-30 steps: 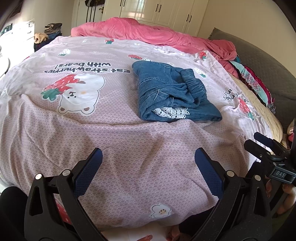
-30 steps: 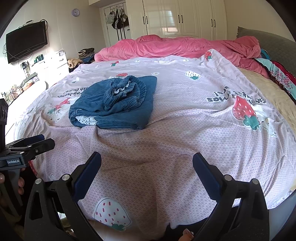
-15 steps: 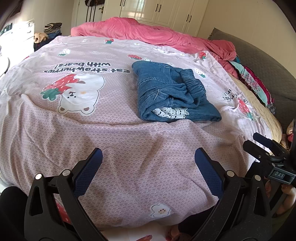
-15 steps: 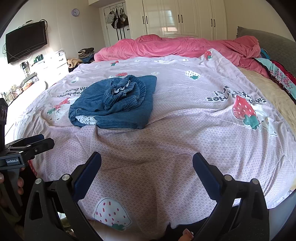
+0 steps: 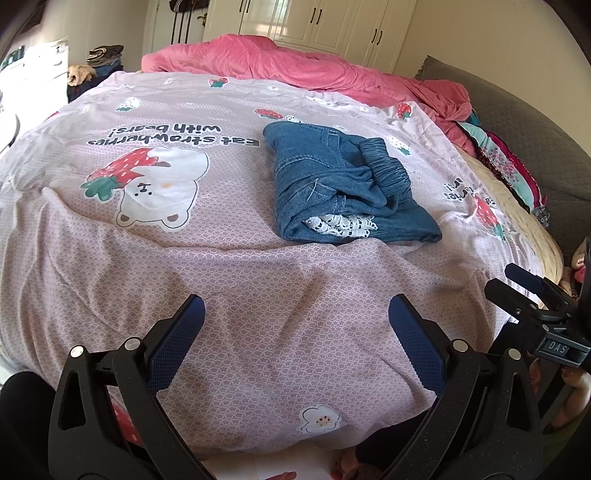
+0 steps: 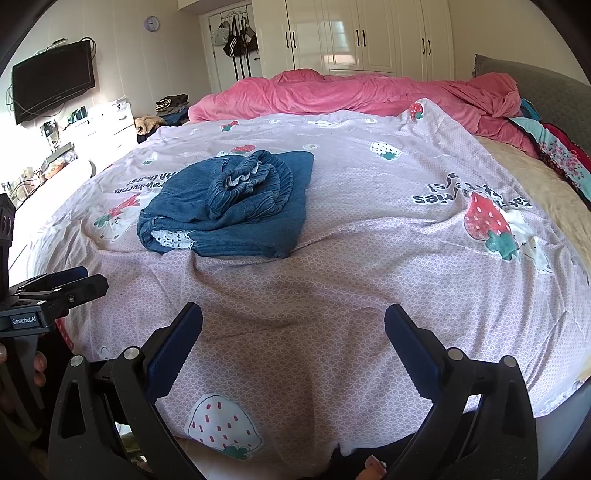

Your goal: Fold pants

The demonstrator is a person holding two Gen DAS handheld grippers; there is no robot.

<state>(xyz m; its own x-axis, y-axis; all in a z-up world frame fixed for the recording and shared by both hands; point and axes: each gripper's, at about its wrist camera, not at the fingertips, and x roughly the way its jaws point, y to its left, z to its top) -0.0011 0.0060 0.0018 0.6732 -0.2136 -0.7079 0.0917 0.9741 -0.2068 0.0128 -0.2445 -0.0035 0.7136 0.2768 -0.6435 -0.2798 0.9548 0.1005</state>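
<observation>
Blue denim pants point(image 5: 343, 192) lie in a folded bundle on the pink strawberry bedsheet point(image 5: 236, 280), with a white lace trim showing at the near edge. In the right wrist view the pants point(image 6: 229, 206) sit left of centre, elastic waistband bunched on top. My left gripper point(image 5: 293, 334) hovers open over the near part of the sheet, well short of the pants and holding nothing. My right gripper point(image 6: 293, 328) is likewise open and empty above the sheet's front edge. Each gripper shows at the other view's side edge.
A pink duvet point(image 6: 369, 96) is heaped at the far side of the bed. Patterned clothes point(image 5: 509, 166) and a grey headboard point(image 6: 554, 92) lie to the right. A wall TV point(image 6: 51, 81) and white drawers point(image 6: 103, 129) stand left; white wardrobes point(image 6: 369, 33) stand behind.
</observation>
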